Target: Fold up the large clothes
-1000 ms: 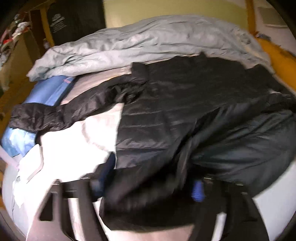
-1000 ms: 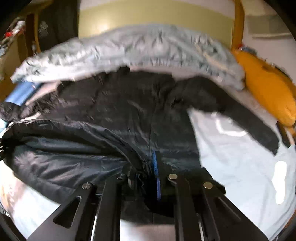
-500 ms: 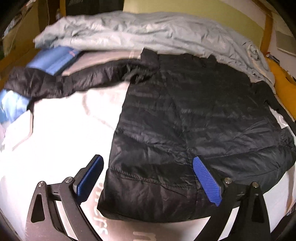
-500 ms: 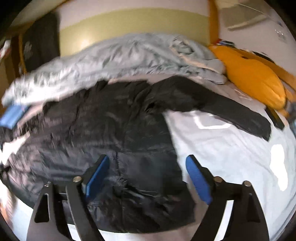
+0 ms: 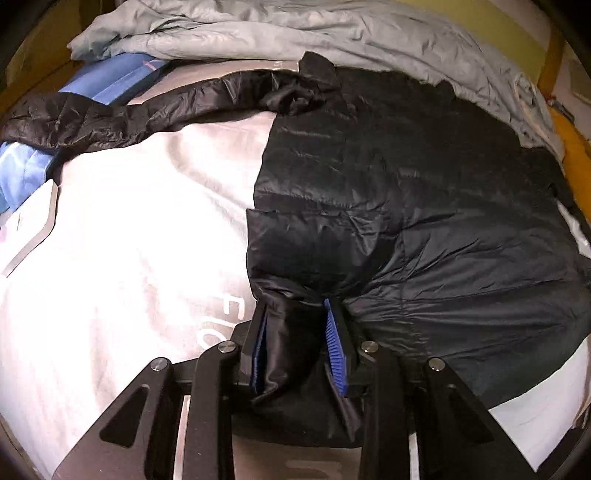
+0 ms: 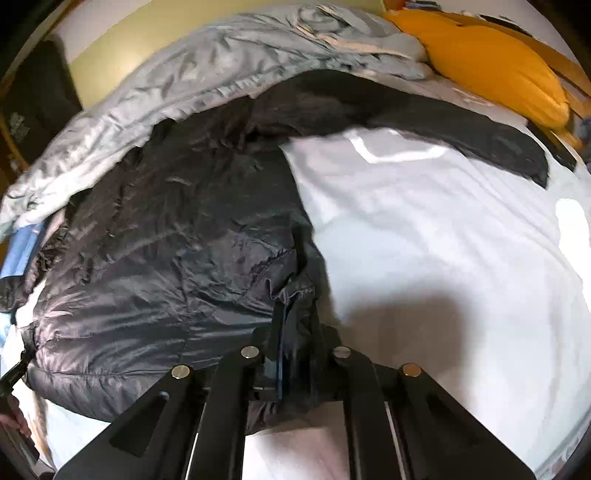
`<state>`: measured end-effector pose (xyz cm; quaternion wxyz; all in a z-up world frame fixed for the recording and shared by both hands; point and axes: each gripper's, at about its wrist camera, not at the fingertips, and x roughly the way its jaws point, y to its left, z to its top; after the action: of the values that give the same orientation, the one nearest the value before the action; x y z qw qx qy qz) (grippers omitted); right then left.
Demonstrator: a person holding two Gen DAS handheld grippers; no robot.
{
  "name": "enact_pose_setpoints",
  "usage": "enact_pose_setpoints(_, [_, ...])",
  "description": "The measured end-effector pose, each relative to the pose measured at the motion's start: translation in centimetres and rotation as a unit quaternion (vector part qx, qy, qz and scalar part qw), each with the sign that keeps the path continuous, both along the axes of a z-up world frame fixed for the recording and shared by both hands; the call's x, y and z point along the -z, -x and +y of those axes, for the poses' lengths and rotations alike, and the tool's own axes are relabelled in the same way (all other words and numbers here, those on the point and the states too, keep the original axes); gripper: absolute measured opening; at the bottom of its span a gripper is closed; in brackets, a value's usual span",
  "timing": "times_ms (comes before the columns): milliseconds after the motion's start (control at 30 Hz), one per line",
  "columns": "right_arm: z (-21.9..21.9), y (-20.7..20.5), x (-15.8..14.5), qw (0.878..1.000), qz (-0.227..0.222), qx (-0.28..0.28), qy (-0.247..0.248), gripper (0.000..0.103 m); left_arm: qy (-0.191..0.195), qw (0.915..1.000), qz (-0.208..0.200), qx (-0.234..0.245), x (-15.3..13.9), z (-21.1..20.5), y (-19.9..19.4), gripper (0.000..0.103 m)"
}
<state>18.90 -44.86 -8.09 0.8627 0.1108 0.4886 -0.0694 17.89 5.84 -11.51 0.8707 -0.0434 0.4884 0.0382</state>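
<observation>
Both tools, the left tool (image 5: 295,339) and right tool (image 6: 295,332), are closing on the black jacket (image 5: 406,206) on the white bed (image 5: 129,240), by a grey blanket (image 5: 295,33).

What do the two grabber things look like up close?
Both are matte black, built from flat angular bars with triangle-shaped cut-outs, joined by round silver bolts. The left gripper has bright blue ribbed pads on the inside of its fingers. On the right gripper only a thin strip of blue pad shows. No cables, markings or sleeves can be seen.
</observation>
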Motion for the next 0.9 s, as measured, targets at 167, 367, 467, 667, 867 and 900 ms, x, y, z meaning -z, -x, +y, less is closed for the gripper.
enact_pose_setpoints(167, [0.7, 0.1, 0.2, 0.999, 0.008, -0.01, 0.038, 0.01, -0.014, 0.9996, -0.008, -0.022, -0.7, 0.0, 1.1, 0.028])
enact_pose_setpoints(367, [1.4, 1.9, -3.8, 0.994, -0.086, 0.002, 0.07, 0.018, -0.078, 0.9878, -0.135, -0.009, -5.8, -1.9, 4.5, 0.042])
enact_pose_setpoints(467, [2.4, 3.6, -5.9, 0.987, -0.145, 0.003, 0.063, 0.03, -0.055, 0.981, -0.186, -0.002, -7.5, -2.9, 6.6, 0.062])
enact_pose_setpoints(667, [6.6, 4.7, -7.8, 0.978, -0.188, -0.086, 0.023, 0.046, 0.032, 0.9741, -0.177, 0.137, -7.1, -8.0, 6.4, 0.056])
enact_pose_setpoints(867, [16.2, 4.4, -5.1, 0.951, -0.112, -0.277, -0.08, 0.018, 0.122, 0.9674, -0.089, 0.204, -4.6, -13.4, 3.7, 0.029])
enact_pose_setpoints(900, [17.2, 4.4, -4.7, 0.949, -0.105, -0.286, -0.078, 0.018, 0.109, 0.9707, -0.08, 0.199, -4.0, -14.0, 3.6, 0.028])
